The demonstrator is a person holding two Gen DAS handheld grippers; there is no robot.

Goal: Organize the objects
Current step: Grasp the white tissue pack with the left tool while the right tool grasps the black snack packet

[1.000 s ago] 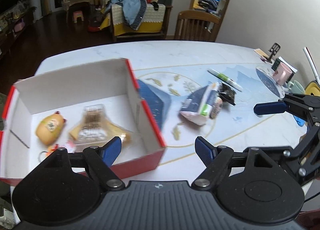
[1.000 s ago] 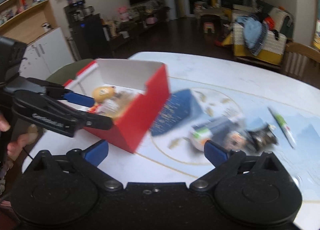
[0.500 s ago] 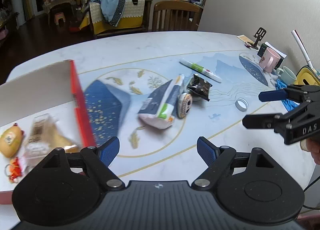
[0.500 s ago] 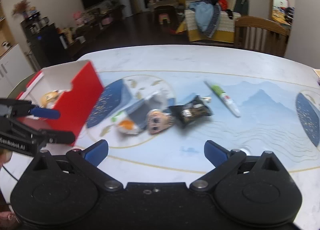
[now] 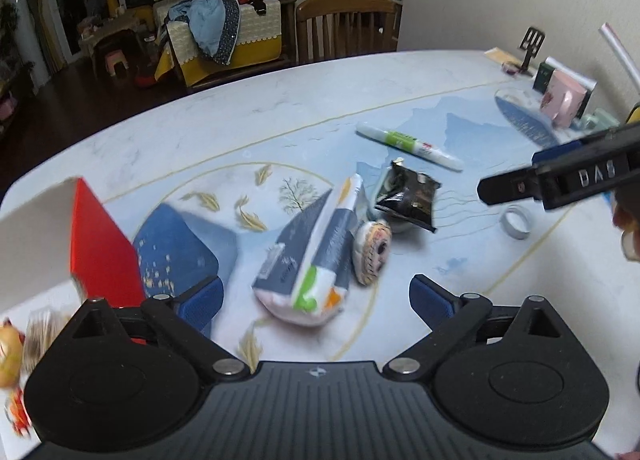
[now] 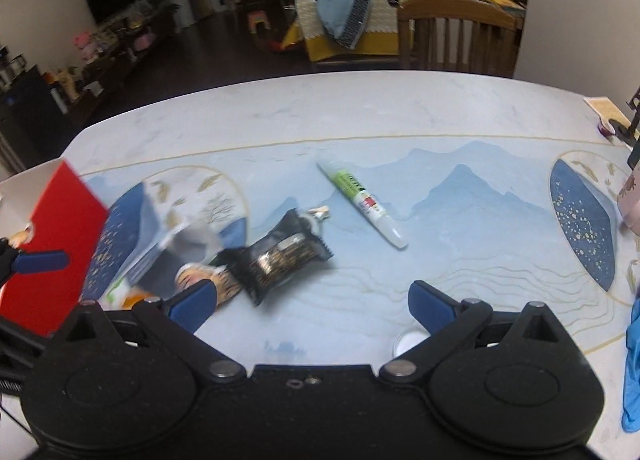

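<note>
A red box [image 5: 100,256] with white inside stands at the left and holds a yellow toy [image 5: 8,352] and a clear packet [image 5: 40,332]; it also shows in the right wrist view [image 6: 56,248]. On the table lie a blue-white pouch [image 5: 312,260], a round doll-face item [image 5: 372,252], a black snack pack [image 5: 408,199] [image 6: 280,256], a white-green pen [image 5: 408,145] [image 6: 362,203] and a white cap [image 5: 516,221] [image 6: 408,342]. My left gripper [image 5: 316,300] is open and empty just in front of the pouch. My right gripper [image 6: 312,300] is open and empty just in front of the snack pack.
A pink mug [image 5: 564,99], a phone stand [image 5: 530,47] and small items stand at the table's far right. A blue cloth [image 6: 634,372] lies at the right edge. A wooden chair [image 6: 456,35] stands behind the table.
Both grippers have swung right, away from the red box and towards the loose items in the table's middle. Both stay open and empty.
</note>
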